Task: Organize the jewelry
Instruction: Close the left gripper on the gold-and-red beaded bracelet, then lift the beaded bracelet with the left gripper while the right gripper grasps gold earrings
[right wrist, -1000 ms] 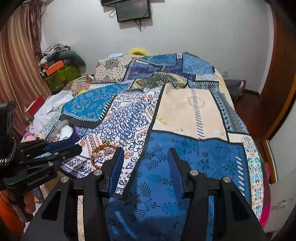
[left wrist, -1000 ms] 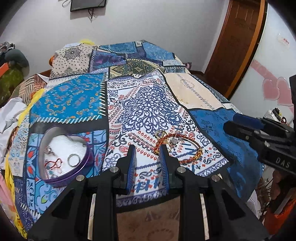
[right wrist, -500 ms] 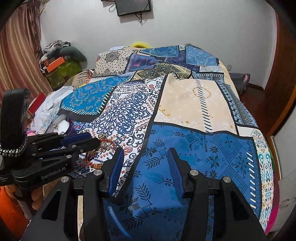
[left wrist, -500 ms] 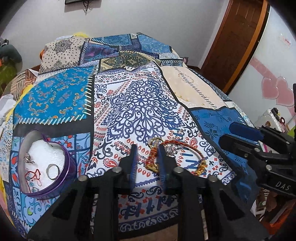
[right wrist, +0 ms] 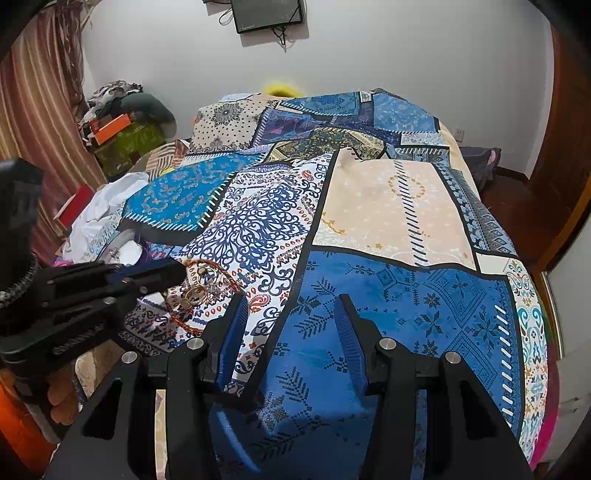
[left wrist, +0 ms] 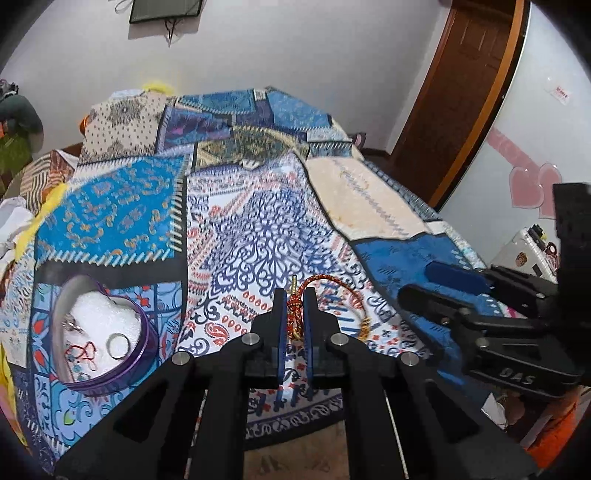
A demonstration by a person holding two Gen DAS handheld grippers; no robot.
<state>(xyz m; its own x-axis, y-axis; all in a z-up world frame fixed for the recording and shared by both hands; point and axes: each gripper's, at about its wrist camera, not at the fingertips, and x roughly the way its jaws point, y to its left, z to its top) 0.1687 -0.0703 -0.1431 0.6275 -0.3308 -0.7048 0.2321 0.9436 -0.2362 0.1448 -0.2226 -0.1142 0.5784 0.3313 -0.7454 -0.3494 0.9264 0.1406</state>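
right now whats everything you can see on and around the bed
bedspread: one, blue and cream patchwork, covers the bed
heart tin: one, purple, white padding inside, near left of bedspread
ring: one, silver, in the tin
red cord piece: one, in the tin
braided bracelet: one, red and gold, bedspread centre, pinched at one end
screen: one, dark, on wall
door: one, brown, right
left claw: black, blue pads, shut on bracelet
right claw: black, open over bedspread

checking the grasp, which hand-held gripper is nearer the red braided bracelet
Left. The left hand-held gripper is shut on the red braided bracelet, its jaws having just been closing around the knot. The right hand-held gripper hangs open over the blue patch beside it, touching nothing.
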